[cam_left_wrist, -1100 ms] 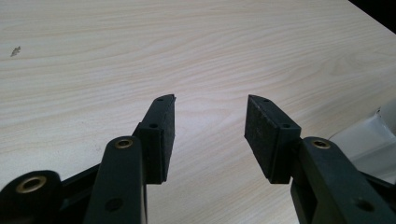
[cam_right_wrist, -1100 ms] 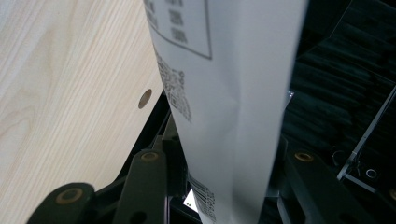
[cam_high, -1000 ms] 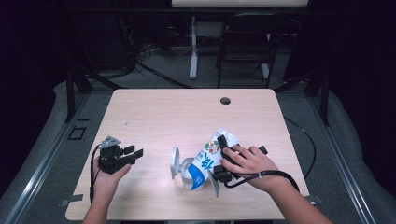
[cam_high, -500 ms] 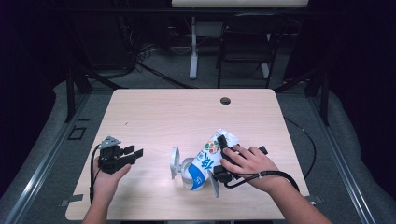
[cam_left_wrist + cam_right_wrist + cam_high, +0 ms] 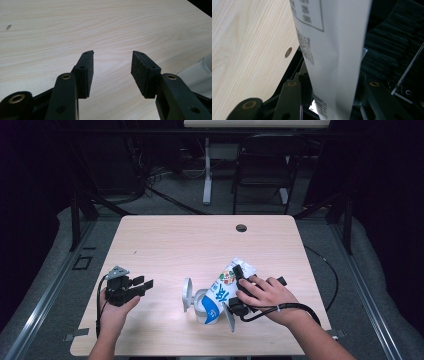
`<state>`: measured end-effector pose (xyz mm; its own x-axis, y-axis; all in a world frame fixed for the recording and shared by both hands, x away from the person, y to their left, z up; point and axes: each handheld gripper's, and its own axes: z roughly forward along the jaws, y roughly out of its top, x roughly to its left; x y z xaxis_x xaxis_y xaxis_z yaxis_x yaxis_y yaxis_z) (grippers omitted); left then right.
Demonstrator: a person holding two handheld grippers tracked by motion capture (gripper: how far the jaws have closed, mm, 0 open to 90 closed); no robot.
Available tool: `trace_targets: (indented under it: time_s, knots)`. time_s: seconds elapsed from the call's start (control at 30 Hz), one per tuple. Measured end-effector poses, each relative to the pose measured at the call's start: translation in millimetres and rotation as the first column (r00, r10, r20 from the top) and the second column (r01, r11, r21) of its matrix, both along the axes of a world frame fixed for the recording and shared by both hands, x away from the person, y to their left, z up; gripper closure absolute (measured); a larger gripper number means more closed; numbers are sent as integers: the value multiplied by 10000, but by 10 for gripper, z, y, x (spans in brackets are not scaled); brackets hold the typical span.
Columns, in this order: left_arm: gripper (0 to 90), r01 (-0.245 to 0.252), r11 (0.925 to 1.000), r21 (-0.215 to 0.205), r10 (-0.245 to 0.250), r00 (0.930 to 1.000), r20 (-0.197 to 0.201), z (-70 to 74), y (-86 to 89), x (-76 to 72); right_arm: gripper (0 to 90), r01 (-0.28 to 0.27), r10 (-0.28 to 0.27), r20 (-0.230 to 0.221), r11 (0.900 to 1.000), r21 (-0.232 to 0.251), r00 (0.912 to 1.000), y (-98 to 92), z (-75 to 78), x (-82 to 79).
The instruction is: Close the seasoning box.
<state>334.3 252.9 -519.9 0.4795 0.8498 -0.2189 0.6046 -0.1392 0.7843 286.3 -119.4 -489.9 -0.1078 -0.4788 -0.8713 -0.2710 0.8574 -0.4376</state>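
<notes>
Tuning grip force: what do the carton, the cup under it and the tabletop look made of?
Carton: coated paperboard, smooth and printed, with a barcode on its white side; the right gripper is clamped on it.
Cup: looks like clear plastic, translucent and glossy; could be glass.
Tabletop: pale wood-grain laminate or veneer, matte, with a round cable hole.

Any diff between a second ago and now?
Nothing visibly changed. The right gripper stays clamped on the tilted carton over the clear cup; the left gripper rests open on the table, jaws empty.
</notes>
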Motion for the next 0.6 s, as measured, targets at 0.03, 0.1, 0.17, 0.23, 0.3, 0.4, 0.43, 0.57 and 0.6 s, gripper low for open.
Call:
trace_targets:
  time_s: [0.03,0.1,0.17,0.23,0.3,0.4,0.43,0.57,0.6]
  knots:
    - [534,5,10000,4,-5,10000,-8,0,0,0,635,-4,4,-3,10000,3,10000,0,0,0]
    - [534,-8,10000,-15,8,10000,3,-1,2,0,636,-18,18,15,10000,-29,10000,-1,1,0]
    - [534,50,10000,18,-50,9999,-122,3,11,-1,636,-66,66,-34,10000,63,10000,-5,-3,7]
    - [534,49,10000,11,-49,9999,-109,-1,13,-1,636,-7,7,41,10000,-64,10000,0,5,-1]
    - [534,43,10000,19,-43,9999,-111,-3,13,0,636,-266,271,-201,9993,265,9994,-21,-17,29]
    - [534,42,10000,15,-42,9999,-111,-4,12,-1,636,-198,198,-75,9998,89,9998,-14,-4,20]
    - [534,46,10000,13,-46,9999,-111,-4,11,-1,636,-216,217,-79,9997,105,9997,-16,-5,21]
    - [534,42,10000,13,-41,9999,-107,-3,12,-2,636,-205,205,-8,9998,43,9998,-16,-2,18]
    - [534,41,10000,11,-41,9999,-107,-4,11,-2,637,-219,219,5,9997,45,9998,-17,-1,18]
